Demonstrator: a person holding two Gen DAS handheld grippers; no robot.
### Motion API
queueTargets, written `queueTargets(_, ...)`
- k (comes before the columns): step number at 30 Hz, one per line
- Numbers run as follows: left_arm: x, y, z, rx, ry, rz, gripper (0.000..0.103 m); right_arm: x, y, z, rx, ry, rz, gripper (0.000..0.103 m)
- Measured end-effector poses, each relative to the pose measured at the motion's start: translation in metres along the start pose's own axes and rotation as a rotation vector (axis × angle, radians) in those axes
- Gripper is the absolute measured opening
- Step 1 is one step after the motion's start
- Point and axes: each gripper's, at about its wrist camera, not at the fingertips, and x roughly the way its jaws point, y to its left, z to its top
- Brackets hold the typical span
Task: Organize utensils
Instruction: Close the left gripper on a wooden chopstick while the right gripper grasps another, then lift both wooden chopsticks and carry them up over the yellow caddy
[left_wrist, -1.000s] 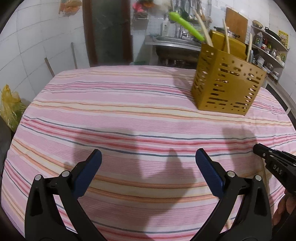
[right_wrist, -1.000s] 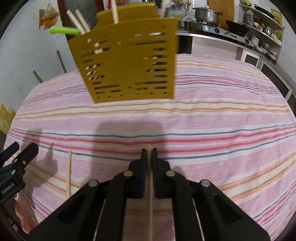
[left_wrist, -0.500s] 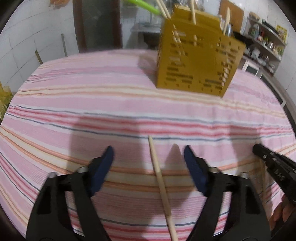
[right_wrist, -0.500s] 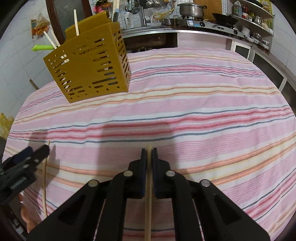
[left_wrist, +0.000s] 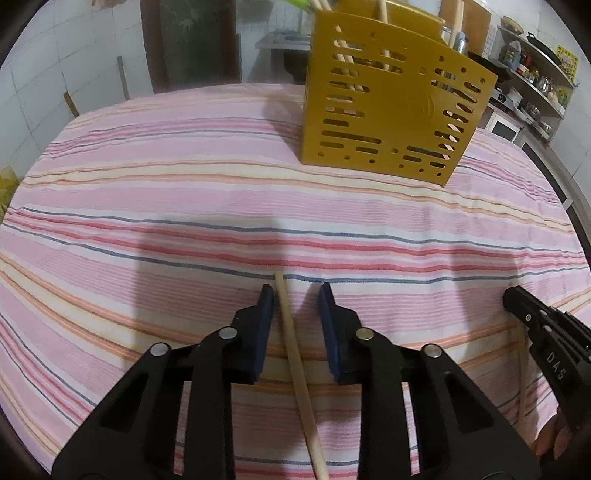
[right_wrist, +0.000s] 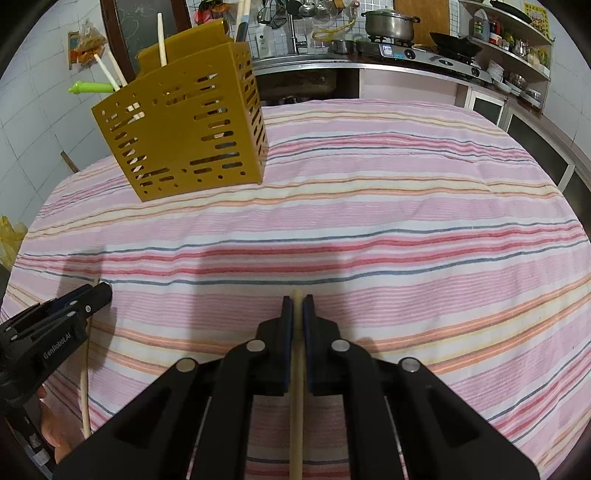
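Left wrist: closing left gripper (left_wrist: 295, 295) astride slim round wooden chopstick (left_wrist: 295, 354), pads unpressed.

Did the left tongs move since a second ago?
Yes. The left tongs moved toward the yellow basket, which looks bigger now, and they are closing around a chopstick on the striped tablecloth.

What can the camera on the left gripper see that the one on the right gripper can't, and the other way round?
Only the left view shows the left gripper head-on, jaws closing around a chopstick but not yet pressing it.

Only the right view shows the right gripper shut on its own chopstick, plus the stove with a pot.

Both show the yellow holder with utensils in it, the striped cloth, and each other's gripper at the frame edge.
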Motion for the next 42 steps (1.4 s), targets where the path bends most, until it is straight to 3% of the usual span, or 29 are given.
queueTargets(5,0.008,0.007,0.012,0.009,0.032,-0.023,0.006,0.0,0.003,0.002,-0.009,0.003,-0.007,0.006)
queueTargets(16,0.0,0.016,0.012,-0.011,0.03,-0.073,0.005,-0.016,0.016,0.004,-0.021,-0.05,0.006,0.006)
queueTargets(42,-0.116,0.025,-0.005,0.028,-0.285,-0.104,0.005,-0.087,0.02,0.0,-0.029,-0.269,0.036,0.006)
